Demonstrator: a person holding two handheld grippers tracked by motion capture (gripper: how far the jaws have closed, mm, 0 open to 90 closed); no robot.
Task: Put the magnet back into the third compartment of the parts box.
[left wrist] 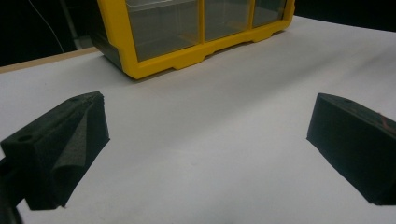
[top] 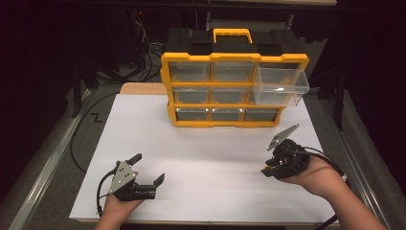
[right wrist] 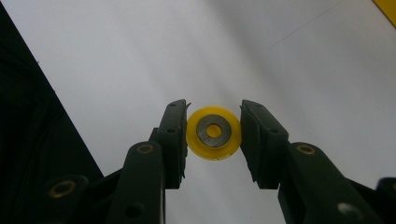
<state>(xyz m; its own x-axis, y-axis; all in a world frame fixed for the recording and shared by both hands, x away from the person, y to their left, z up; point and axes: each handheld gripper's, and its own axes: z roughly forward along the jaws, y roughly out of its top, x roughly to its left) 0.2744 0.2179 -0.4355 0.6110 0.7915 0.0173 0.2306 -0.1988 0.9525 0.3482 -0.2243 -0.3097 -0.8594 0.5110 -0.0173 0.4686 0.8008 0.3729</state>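
Observation:
A small yellow wheel with a grey metal ring at its hub sits squeezed between the two black jaws of my right gripper, above the white sheet. From above, that right gripper hangs at the right of the sheet, a spot of yellow at its tips. My left gripper rests low at the near left, its jaws spread wide with nothing between them; its black foam pads frame bare white sheet. The yellow drawer cabinet stands at the back with its top right clear drawer pulled out.
The white sheet covers a wooden board whose corner shows at the back left. Cables trail off the left side, and metal rails run along both sides of the table. Dark surroundings beyond.

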